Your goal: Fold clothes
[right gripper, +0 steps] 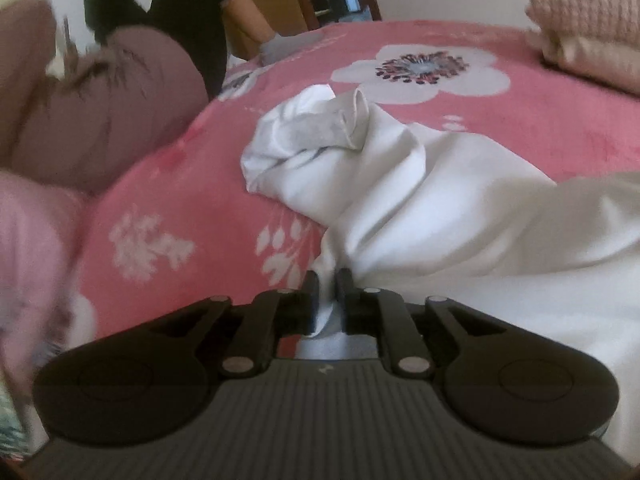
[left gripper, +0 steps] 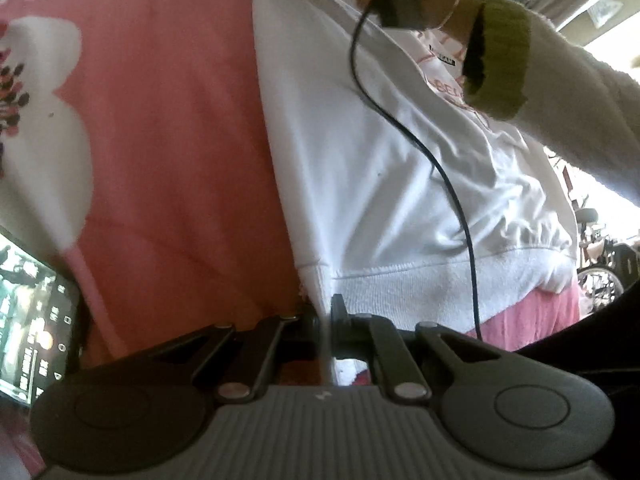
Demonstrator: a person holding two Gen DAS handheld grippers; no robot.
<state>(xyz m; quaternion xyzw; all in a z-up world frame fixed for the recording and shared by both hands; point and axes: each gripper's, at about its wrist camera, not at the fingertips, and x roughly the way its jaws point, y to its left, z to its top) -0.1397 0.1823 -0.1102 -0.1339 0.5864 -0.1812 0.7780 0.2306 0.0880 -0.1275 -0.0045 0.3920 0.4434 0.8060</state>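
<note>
Gripping the white sweatshirt (left gripper: 380,200) hem at bottom centre, the left tool (left gripper: 325,316) is clamped tight. The right tool (right gripper: 328,284) pinches its fabric on the pink bed (right gripper: 180,200).

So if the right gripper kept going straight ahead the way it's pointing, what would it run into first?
Probably more of the white cotton sweatshirt: the right gripper already has its fabric between the jaws, and the crumpled sleeve lies directly ahead. Beyond that comes the pink floral blanket, though depth is hard to judge.

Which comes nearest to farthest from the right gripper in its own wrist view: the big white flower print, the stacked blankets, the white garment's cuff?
1. White garment's cuff, ahead, slightly left.
2. Big white flower print, beyond it on the bedspread.
3. Stacked blankets, far right corner.
</note>
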